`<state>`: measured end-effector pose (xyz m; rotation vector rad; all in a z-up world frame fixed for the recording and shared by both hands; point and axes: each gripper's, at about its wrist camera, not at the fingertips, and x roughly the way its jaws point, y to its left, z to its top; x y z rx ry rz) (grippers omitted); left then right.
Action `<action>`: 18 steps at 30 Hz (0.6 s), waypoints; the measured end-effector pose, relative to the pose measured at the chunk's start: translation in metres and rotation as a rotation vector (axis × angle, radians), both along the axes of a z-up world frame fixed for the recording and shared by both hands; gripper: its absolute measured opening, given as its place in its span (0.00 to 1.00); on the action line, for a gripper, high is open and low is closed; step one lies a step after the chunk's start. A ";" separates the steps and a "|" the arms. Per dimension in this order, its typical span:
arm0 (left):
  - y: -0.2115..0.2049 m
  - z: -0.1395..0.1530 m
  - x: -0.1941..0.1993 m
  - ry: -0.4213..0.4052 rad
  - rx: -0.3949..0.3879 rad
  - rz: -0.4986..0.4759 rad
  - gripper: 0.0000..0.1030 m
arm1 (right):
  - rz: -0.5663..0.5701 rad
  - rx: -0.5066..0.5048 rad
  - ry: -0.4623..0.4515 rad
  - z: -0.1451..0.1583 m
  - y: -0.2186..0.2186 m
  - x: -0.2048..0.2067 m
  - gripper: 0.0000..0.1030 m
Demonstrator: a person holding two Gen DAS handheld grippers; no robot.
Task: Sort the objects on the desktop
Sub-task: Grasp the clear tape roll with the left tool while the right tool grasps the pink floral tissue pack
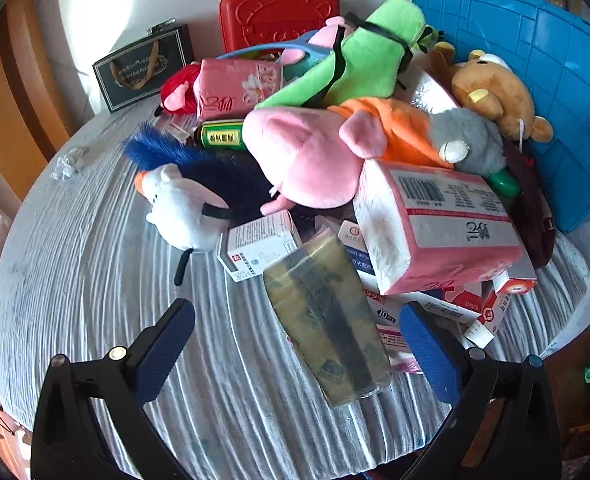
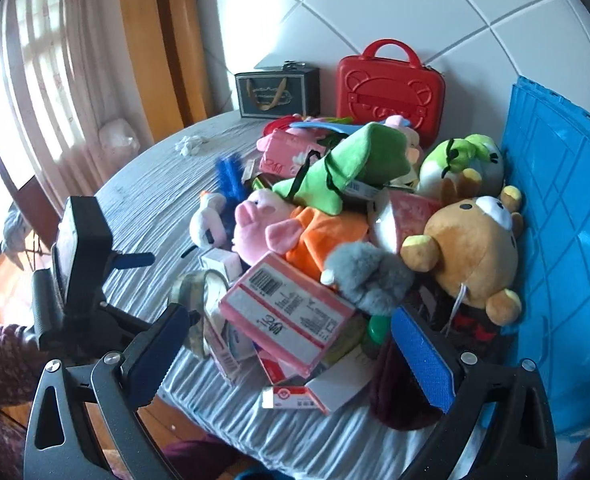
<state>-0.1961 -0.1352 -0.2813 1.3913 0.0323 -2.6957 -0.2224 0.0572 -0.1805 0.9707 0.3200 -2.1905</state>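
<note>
A pile of objects lies on the round table: a pink pig plush [image 1: 311, 156] [image 2: 263, 224], a green plush [image 1: 359, 60] [image 2: 351, 168], a brown bear plush [image 1: 495, 92] [image 2: 471, 252], a white duck plush [image 1: 183, 208], pink tissue packs [image 1: 435, 224] [image 2: 291, 312], medicine boxes [image 1: 255, 248] and a roll of tape [image 1: 327, 320]. My left gripper [image 1: 295, 348] is open, its fingers either side of the tape roll. My right gripper [image 2: 291, 352] is open, low over the near edge of the pile, above the tissue pack.
A red case [image 1: 279, 16] [image 2: 391, 88] and a dark gift bag [image 1: 147, 68] [image 2: 277, 92] stand at the back. A blue crate [image 1: 535, 80] [image 2: 563, 240] stands on the right against the pile. The left gripper's body [image 2: 79, 272] shows at left.
</note>
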 end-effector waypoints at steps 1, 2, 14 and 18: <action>-0.001 -0.006 -0.004 -0.005 0.012 0.007 1.00 | 0.027 0.012 0.005 -0.006 -0.001 0.001 1.00; -0.003 -0.012 -0.008 -0.017 0.027 0.014 1.00 | 0.057 0.022 0.008 -0.012 -0.004 0.002 1.00; -0.026 -0.004 -0.008 -0.029 0.082 -0.054 0.39 | 0.307 0.326 0.126 -0.097 -0.068 -0.001 0.88; -0.034 -0.006 -0.008 -0.033 0.089 -0.063 0.39 | 0.347 0.456 0.229 -0.123 -0.094 0.002 0.80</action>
